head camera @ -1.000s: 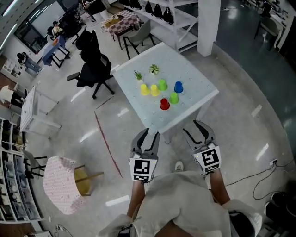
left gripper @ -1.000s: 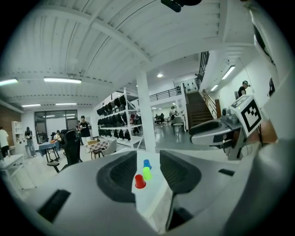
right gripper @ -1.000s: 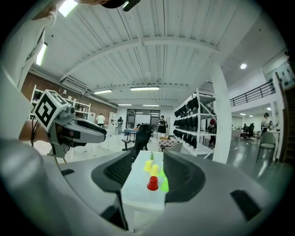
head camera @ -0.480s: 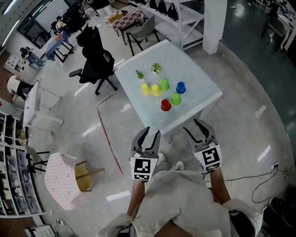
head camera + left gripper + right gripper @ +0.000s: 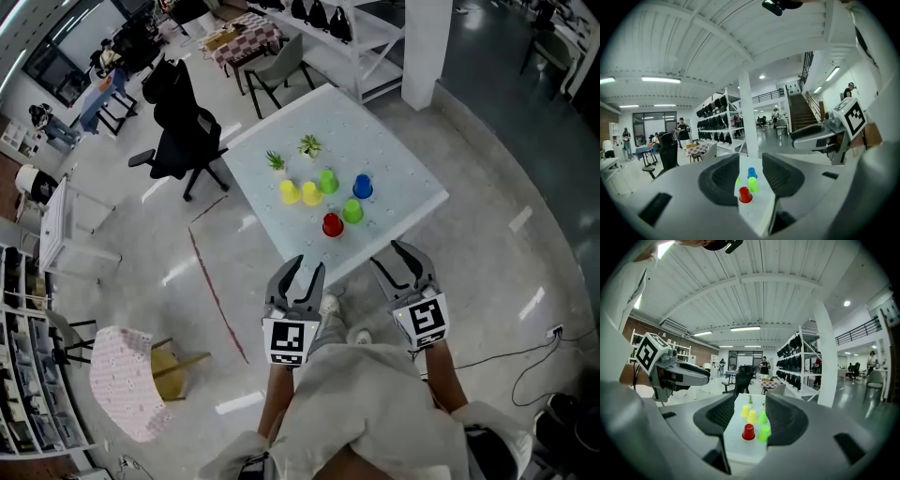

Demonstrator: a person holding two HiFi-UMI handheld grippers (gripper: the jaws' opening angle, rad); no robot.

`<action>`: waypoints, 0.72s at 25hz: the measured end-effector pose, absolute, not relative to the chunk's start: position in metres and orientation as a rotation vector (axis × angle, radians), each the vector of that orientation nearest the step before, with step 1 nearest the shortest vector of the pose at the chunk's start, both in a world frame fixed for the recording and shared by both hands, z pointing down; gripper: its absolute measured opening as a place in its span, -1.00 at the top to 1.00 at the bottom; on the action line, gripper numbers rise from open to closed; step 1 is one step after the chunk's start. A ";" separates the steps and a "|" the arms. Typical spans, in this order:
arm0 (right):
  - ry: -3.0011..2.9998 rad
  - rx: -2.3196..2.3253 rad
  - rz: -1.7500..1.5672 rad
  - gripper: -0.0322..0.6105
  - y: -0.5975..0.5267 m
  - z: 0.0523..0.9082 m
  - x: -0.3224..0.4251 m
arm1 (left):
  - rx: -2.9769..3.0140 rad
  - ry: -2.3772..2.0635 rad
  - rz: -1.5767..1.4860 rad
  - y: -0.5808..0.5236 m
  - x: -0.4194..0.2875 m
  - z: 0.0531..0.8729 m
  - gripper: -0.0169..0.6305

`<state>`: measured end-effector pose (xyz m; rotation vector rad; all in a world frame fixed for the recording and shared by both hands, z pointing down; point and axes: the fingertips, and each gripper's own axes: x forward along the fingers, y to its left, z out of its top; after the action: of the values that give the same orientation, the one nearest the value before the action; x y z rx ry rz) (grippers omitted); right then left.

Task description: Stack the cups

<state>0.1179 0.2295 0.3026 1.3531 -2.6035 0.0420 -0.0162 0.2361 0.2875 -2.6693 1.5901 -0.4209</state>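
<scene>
Several upturned cups stand on the white table [image 5: 394, 155]: two yellow ones [image 5: 291, 191], a green one [image 5: 327, 180], a blue one [image 5: 362, 187], a second green [image 5: 352, 211] and a red one [image 5: 332, 224] nearest me. Both grippers hang over the floor, well short of the table. My left gripper [image 5: 300, 278] is open with a narrow gap, and the red cup [image 5: 745, 194] shows far off through it. My right gripper [image 5: 401, 259] is open wider, framing the red cup [image 5: 748, 431] and green cup [image 5: 764, 432]. Neither holds anything.
Two small potted plants [image 5: 308, 144] stand at the table's far side. A black office chair [image 5: 187, 131] is left of the table, a pink-covered chair [image 5: 127, 375] at lower left. A white column [image 5: 427, 47] and shelving rise behind. A cable [image 5: 525, 352] lies on the floor at right.
The table and cups shift slightly in the head view as the person moves; shoes now show below the table edge. Both grippers keep the same pose.
</scene>
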 end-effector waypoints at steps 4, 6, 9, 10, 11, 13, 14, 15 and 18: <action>-2.579 1.367 0.052 0.26 0.209 0.305 0.111 | -2.697 1.565 -0.429 0.213 -0.023 0.293 0.46; -2.563 1.377 0.054 0.26 0.198 0.306 0.107 | -2.712 1.552 -0.430 0.201 -0.027 0.296 0.46; -2.536 1.390 0.062 0.26 0.180 0.308 0.101 | -2.734 1.529 -0.430 0.182 -0.033 0.300 0.46; -2.528 1.396 0.064 0.26 0.175 0.309 0.098 | -2.740 1.521 -0.428 0.175 -0.036 0.301 0.46; -2.521 1.402 0.065 0.26 0.169 0.310 0.096 | -2.747 1.513 -0.426 0.169 -0.040 0.302 0.46; -2.504 1.417 0.068 0.26 0.159 0.310 0.090 | -2.761 1.495 -0.423 0.157 -0.045 0.303 0.46; -2.495 1.425 0.070 0.26 0.155 0.310 0.088 | -2.768 1.485 -0.421 0.152 -0.048 0.304 0.46; -2.486 1.432 0.073 0.26 0.151 0.310 0.086 | -2.776 1.475 -0.419 0.147 -0.050 0.305 0.46; -2.463 1.458 0.083 0.26 0.137 0.312 0.080 | -2.800 1.443 -0.408 0.129 -0.056 0.307 0.46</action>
<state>0.0801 0.1370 0.3123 1.4581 -2.4633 0.0827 -0.0562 0.1292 0.3069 -2.8000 1.4425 -0.4082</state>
